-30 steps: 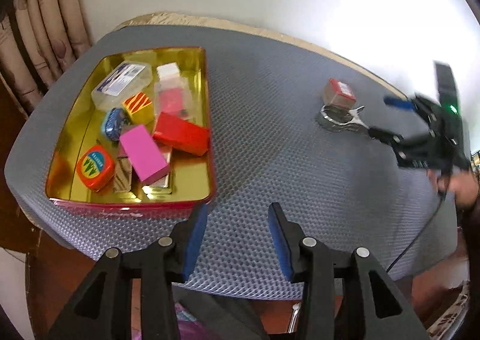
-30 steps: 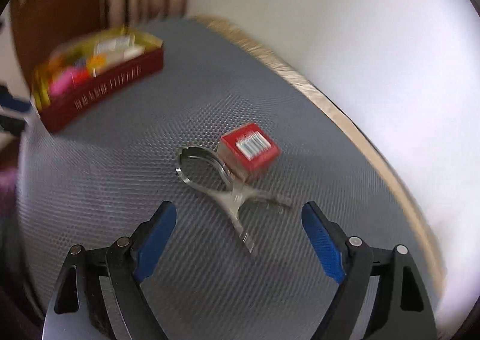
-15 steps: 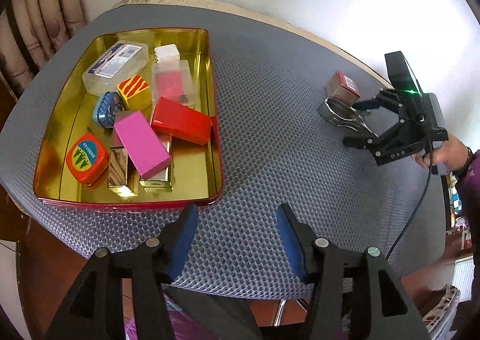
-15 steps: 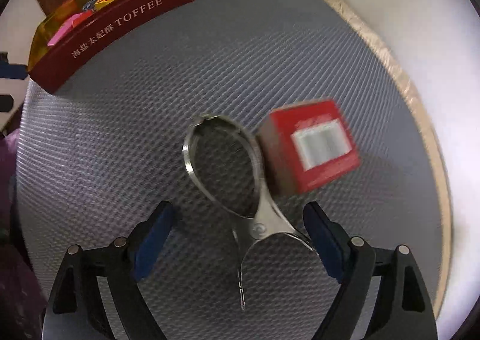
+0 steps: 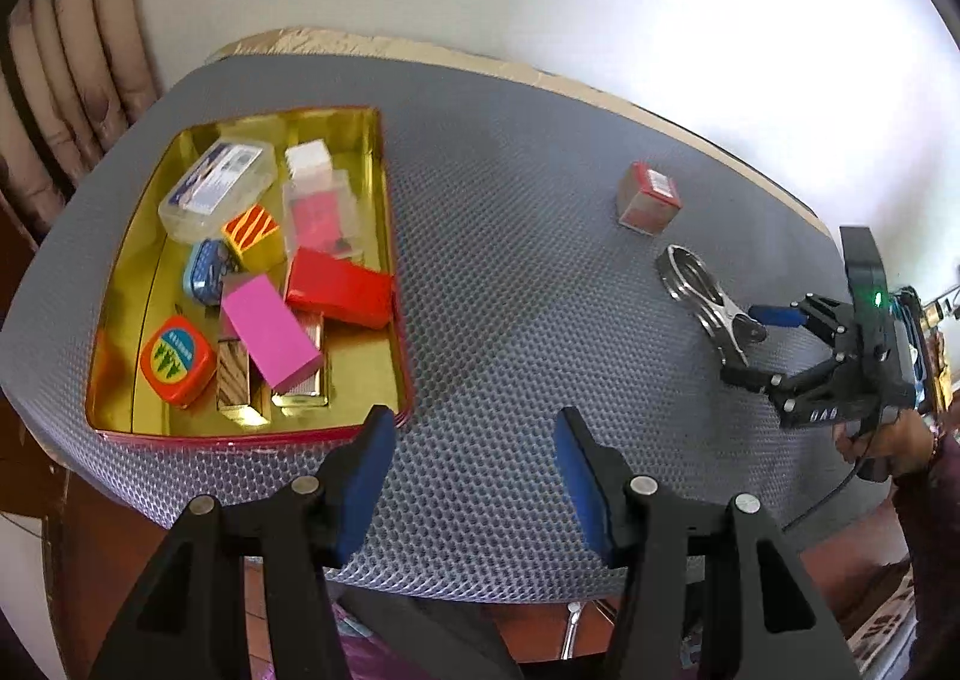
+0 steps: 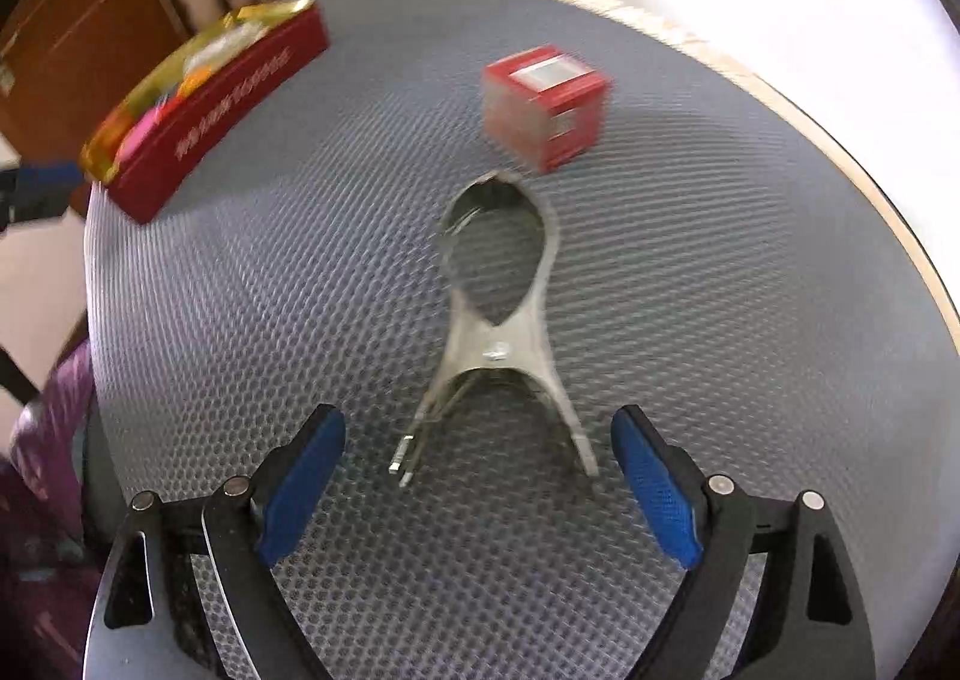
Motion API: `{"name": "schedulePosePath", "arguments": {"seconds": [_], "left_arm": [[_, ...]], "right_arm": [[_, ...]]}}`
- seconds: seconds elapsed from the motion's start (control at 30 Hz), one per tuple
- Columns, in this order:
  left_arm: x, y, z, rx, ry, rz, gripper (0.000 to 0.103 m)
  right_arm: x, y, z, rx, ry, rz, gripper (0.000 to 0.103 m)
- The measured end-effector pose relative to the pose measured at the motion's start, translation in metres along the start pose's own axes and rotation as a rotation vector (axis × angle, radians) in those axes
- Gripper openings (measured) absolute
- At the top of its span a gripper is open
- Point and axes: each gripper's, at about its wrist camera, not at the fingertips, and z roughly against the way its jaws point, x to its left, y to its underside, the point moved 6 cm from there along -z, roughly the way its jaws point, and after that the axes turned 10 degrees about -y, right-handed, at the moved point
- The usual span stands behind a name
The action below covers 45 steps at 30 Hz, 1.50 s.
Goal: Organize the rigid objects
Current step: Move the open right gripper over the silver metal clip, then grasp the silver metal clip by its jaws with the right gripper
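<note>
grey honeycomb mat covers the round tabletop (image 5: 516,272) by a white wall. at its left sits a red toffee tin (image 5: 393,284) filled with small boxes. right gripper (image 6: 477,470), its jaws just opened wider and pressing on nothing, straddles the handles of a metal spring clamp (image 6: 498,320). left gripper (image 5: 474,473) hovers, jaws apart, empty. small red box (image 6: 543,104) lies just beyond the clamp.

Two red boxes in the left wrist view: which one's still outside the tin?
The small red cube box with a white label, alone on the grey mat near the metal clamp. The flat red rectangular box lies in the gold tin.
</note>
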Motion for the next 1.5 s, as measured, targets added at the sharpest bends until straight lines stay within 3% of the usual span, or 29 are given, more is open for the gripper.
{"name": "schedulePosePath", "arguments": {"seconds": [0.13,0.23,0.3,0.53,0.6,0.67,0.73,1.0,1.5], "left_arm": [[-0.007,-0.002,0.004,0.000,0.004,-0.007,0.056],[-0.009,-0.002,0.004,0.013,0.018,-0.002,0.056],[-0.009,-0.002,0.003,0.017,0.018,-0.004,0.056],[-0.018,-0.009,0.000,0.013,0.004,-0.052,0.056],[-0.020,-0.012,-0.002,0.013,0.002,-0.060,0.056],[-0.023,-0.014,-0.002,0.015,0.008,-0.060,0.056],[-0.023,-0.016,-0.003,0.019,0.016,-0.056,0.056],[-0.019,-0.010,-0.013,0.065,0.026,-0.041,0.056],[-0.018,-0.010,-0.019,0.082,0.008,-0.059,0.056]], "right_arm": [[-0.017,-0.014,0.013,-0.074,-0.035,-0.133,0.091],[-0.022,-0.030,0.000,-0.066,0.035,-0.155,0.093],[-0.017,-0.035,-0.007,-0.062,0.001,-0.163,0.093],[-0.012,-0.038,-0.033,0.028,0.026,-0.134,0.090],[0.003,-0.056,-0.058,0.061,0.047,-0.110,0.103],[0.010,-0.061,-0.070,0.097,0.096,-0.077,0.103],[0.010,-0.064,-0.071,0.098,0.085,-0.110,0.103],[0.010,-0.062,-0.073,0.151,0.090,-0.102,0.103],[0.000,-0.038,-0.060,0.095,0.111,-0.159,0.103]]}}
